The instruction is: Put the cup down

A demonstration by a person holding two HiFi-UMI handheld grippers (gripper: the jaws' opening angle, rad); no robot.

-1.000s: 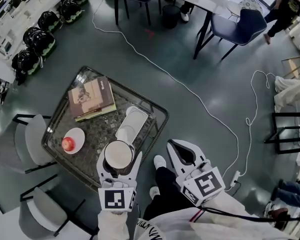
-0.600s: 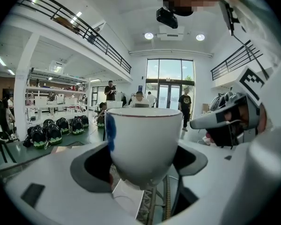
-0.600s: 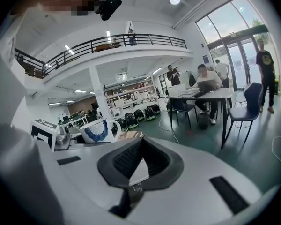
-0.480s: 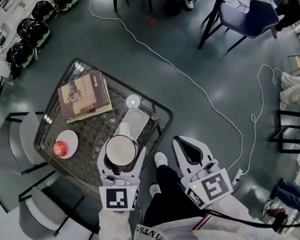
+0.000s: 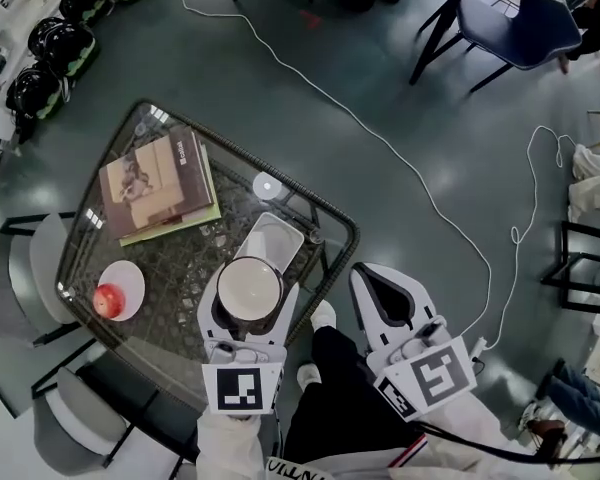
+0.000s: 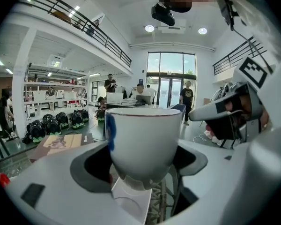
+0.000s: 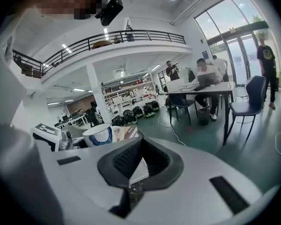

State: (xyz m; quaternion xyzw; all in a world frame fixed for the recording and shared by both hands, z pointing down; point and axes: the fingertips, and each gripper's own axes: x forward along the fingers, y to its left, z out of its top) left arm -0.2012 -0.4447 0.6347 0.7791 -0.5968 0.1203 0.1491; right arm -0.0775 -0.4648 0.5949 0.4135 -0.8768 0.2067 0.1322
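Left gripper (image 5: 250,292): jaws clamped on the round white glazed cup (image 5: 247,286) with a blue mark on its side, upright and empty, over the near end of a white rectangular tray (image 5: 277,238) on the glass-topped, dark-framed counter (image 5: 332,218). Farther back on the glass lie a stack of brown-covered books (image 5: 155,186) and a white plate (image 5: 128,283) holding a red apple (image 5: 107,301). Right gripper (image 5: 370,276): jaws together, empty, off the counter's edge; since a second ago the cup has drawn nearer the tray.
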